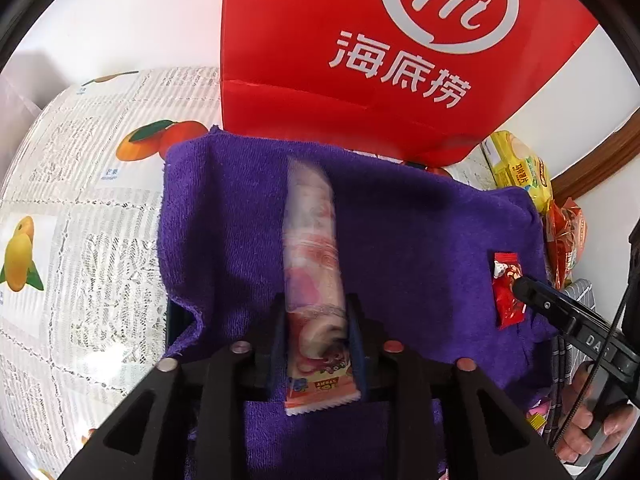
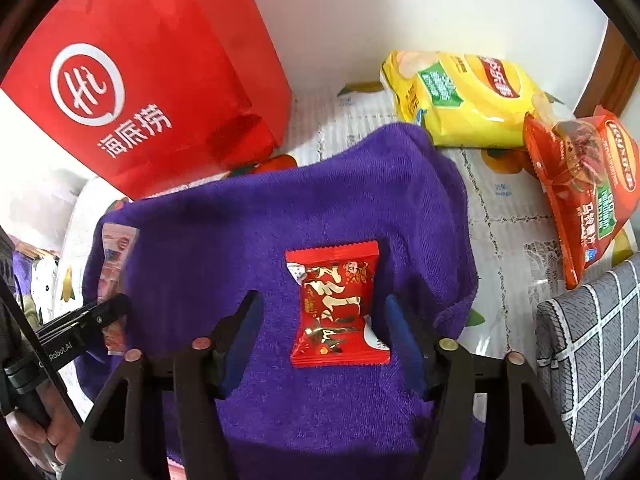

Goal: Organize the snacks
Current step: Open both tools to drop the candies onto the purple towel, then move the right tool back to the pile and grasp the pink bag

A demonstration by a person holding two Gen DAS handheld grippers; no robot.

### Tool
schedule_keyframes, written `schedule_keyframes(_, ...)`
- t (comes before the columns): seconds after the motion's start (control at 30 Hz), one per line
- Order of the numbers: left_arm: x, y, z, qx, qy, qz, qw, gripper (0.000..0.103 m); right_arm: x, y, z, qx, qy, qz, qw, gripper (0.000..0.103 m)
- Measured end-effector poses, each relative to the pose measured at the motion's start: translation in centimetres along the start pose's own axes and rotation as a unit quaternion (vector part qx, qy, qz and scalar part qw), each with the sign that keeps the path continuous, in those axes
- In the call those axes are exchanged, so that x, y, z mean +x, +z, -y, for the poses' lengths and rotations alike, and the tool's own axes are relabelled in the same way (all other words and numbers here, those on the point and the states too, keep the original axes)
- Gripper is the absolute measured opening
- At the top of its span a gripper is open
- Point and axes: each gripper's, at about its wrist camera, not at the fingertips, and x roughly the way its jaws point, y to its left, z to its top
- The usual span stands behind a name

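In the left wrist view, the left gripper [image 1: 316, 328] has its jaws closed against the sides of a long pink snack stick [image 1: 314, 264], which runs up the frame's middle over the purple towel [image 1: 400, 232]. In the right wrist view, the right gripper [image 2: 322, 320] stands with jaws apart, clear of both side edges of the red candy packet [image 2: 338, 304] lying flat on the towel between them. Bare towel surrounds the packet. A red paper bag [image 2: 152, 80] fills the upper left; a yellow chip bag [image 2: 460, 100] and an orange chip bag [image 2: 588, 184] crowd the upper right, beyond the towel's edge on the fruit-print tablecloth [image 2: 504, 216].
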Motion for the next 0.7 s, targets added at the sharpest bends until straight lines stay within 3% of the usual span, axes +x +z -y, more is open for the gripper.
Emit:
schedule_keyframes(0.07, -0.5, 0.1, 0.0, 0.001, 0.003, 0.007, 1.0, 0.048, -0.7, -0.2, -0.5, -0.007, -0.008, 0.009, 1.0, 0.066)
schedule_keyframes(0.13, -1.3, 0.2, 0.1, 0.004, 0.006, 0.023, 0.9997, 0.053, -1.2, -0.4, -0.7, -0.007, -0.01, 0.016, 1.0, 0.066)
schedule_keyframes(0.33, -2.9, 0.5, 0.2, 0.009, 0.006, 0.038, 0.9992, 0.053, -3.4, -0.4, -1.0, 0.007, 0.014, 0.038, 0.999, 0.066)
schedule_keyframes(0.47, -4.2, 0.6, 0.5, 0.016, 0.012, 0.048, 0.9986, 0.053, -5.9, -0.6, -2.1, -0.025, 0.017, 0.058, 0.998, 0.066)
schedule_keyframes(0.7, -6.4, 0.5, 1.2, 0.022, 0.004, 0.063, 0.9978, 0.056, -8.9, -5.2, -2.6, -0.055, 0.002, 0.083, 0.995, 0.071)
